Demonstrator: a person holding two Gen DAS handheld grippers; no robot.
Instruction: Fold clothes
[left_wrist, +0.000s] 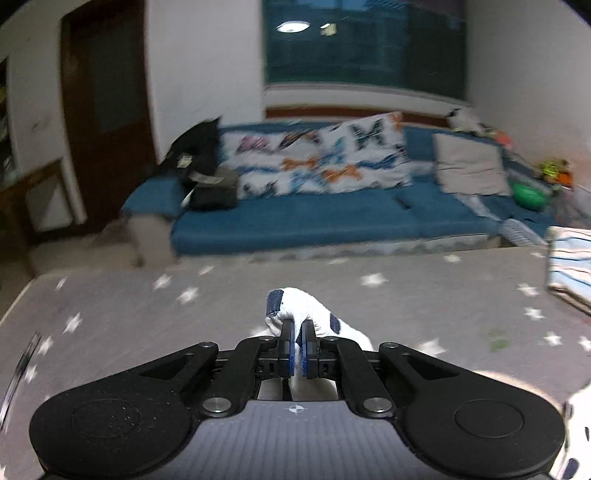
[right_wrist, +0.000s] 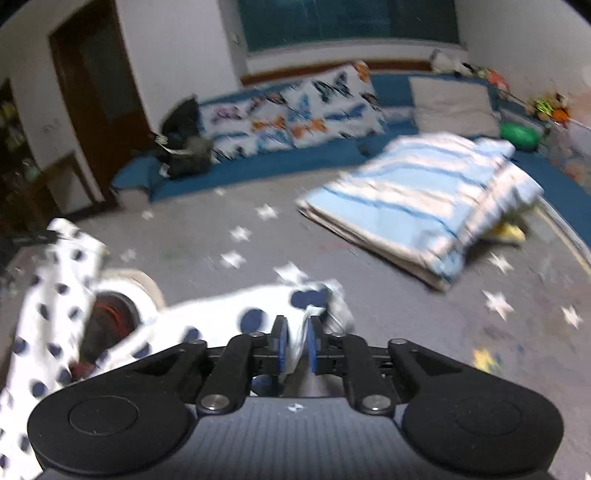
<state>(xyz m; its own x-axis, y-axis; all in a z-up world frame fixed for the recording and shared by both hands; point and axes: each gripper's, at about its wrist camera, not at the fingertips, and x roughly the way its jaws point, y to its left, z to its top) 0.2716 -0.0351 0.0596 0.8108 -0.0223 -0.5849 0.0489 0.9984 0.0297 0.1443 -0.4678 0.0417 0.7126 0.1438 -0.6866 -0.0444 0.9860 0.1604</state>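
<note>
Left wrist view: your left gripper (left_wrist: 297, 334) pinches a bunched fold of the white, navy-dotted garment (left_wrist: 299, 308) above the grey, star-printed bedsheet (left_wrist: 147, 314). A blue sofa (left_wrist: 314, 218) with cushions lies beyond.

Right wrist view: your right gripper (right_wrist: 295, 332) is pressed together on another part of the garment (right_wrist: 221, 314), which trails left across the bedsheet (right_wrist: 406, 314). A folded blue-striped pile (right_wrist: 417, 199) rests well apart, to the right. The picture is blurred.

White garment with navy dots (right_wrist: 207, 314), bunched, lifted above grey star-print surface, pinched at both ends.
</note>
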